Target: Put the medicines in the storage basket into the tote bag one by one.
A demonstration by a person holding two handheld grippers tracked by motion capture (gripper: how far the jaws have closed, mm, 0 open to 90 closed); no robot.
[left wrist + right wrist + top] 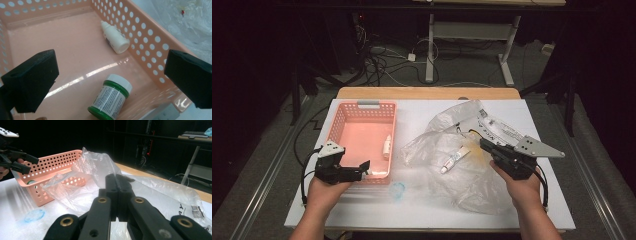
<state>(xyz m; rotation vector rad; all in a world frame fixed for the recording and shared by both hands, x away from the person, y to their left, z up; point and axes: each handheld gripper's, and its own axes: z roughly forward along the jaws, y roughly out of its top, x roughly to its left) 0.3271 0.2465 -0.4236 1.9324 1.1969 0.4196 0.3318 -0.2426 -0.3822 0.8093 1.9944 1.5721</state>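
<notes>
1. Pink perforated basket [362, 131] stands at the left of the white bench [422, 210] in the high view. The left gripper [362, 167] hangs over its near right corner. The right gripper [484, 145] sits on a crumpled clear plastic bag [462, 175] at the right, and a small white tube [455, 160] lies under the bag's film, just left of the fingers.

2. Left gripper view: the fingers [32, 80] stand wide apart with nothing between the pads, above the basket floor. A green jar with a white lid [111, 98] lies on its side below them; a white dropper bottle [114, 40] lies against the perforated wall.

3. Right gripper view: the fingers [117, 195] are pressed together, pinching the bag's film. The basket [47, 172] and the left gripper [15, 161] show beyond.
</notes>
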